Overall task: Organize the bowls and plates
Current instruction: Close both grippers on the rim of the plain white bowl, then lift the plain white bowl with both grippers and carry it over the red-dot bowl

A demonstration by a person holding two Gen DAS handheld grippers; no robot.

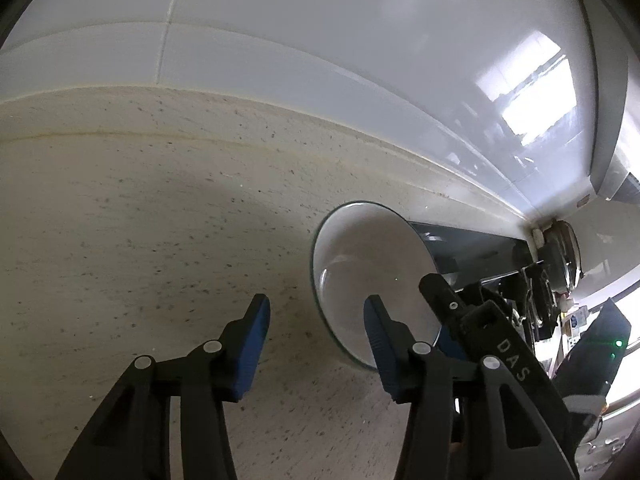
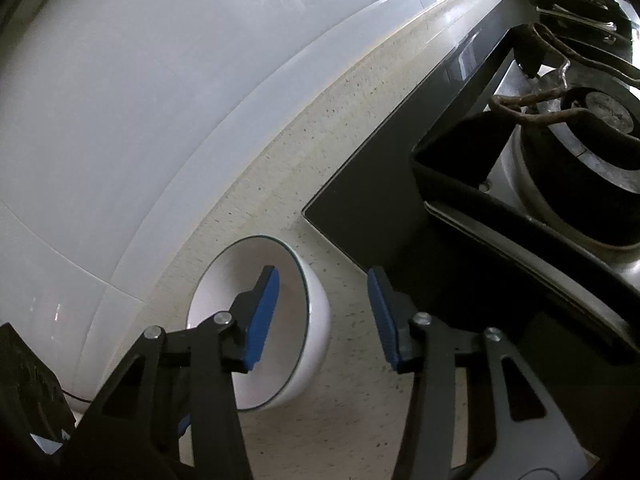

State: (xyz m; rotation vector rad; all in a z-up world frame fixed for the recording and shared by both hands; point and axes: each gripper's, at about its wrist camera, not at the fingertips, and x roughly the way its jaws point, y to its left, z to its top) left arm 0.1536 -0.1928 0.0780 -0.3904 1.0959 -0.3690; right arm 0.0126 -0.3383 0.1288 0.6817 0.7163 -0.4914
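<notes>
Jaws on both tools stand spread and empty. Nearest the lens, the right gripper (image 2: pixel 324 312) straddles the rim of the white bowl (image 2: pixel 280 360) — one blue pad over the hollow, the other outside over the speckled counter (image 2: pixel 352 420) — with nothing pinched yet. The left gripper (image 1: pixel 316 344) hangs just beside the same bowl (image 1: pixel 360 264), its inner pad in front of the near rim.

The bowl sits upright on the counter, near the corner of the dark stove (image 2: pixel 380 184) and not far from the white tiled wall (image 2: pixel 140 80).

Risks, as I judge them: the bowl's wall looks smooth and glazed, so a pinch on the rim alone could slip, or tip the bowl as it lifts. The two tools are crowded around one dish (whether they touch, I cannot tell), and a careless closing could knock one against the other. Farther back, the stove edge and its iron pan support (image 2: pixel 560 92) lie close on the right — a swing that way could clip the bowl against them.
</notes>
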